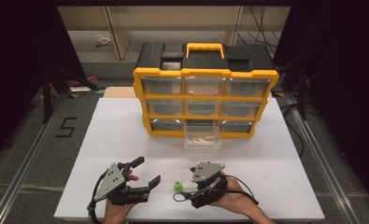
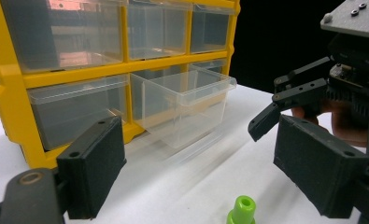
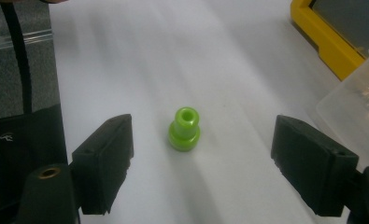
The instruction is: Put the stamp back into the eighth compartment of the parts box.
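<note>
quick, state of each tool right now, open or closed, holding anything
Left tool: open, holding nothing.
Right tool: open, holding nothing; the green plastic piece stands on the table between its jaws, untouched.

peg (image 3: 184,129): glossy green plastic, smooth
drawer (image 2: 187,105): clear plastic, smooth; faintly shiny
organizer (image 1: 205,72): yellow and black plastic frame; slight sheen
table (image 1: 126,140): white, matt, smooth
left gripper (image 1: 145,173): matt black pads; grey plate, dull
right gripper (image 3: 201,163): matt black pads, slightly rough
</note>
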Demonstrator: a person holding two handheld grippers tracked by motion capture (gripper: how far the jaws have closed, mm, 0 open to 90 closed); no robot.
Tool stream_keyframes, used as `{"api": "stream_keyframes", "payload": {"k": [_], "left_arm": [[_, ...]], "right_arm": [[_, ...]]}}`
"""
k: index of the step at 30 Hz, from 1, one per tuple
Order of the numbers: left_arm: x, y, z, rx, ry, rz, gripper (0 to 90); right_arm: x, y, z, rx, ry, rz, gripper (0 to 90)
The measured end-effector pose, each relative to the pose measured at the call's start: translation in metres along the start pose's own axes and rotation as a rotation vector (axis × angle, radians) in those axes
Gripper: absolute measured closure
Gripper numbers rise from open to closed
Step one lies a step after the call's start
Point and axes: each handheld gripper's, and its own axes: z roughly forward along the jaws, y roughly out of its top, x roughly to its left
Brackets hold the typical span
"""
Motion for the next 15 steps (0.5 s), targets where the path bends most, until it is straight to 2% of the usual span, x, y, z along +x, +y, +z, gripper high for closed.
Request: {"api": "stream_keyframes", "payload": {"k": [15], "left_arm": [[0.0,0.0,0.0,-0.002,0.003,0.002,16.1]], "right_arm": [[-0.005,-0.001,0.018,0.045,0.013,0.004,24.5]]}}
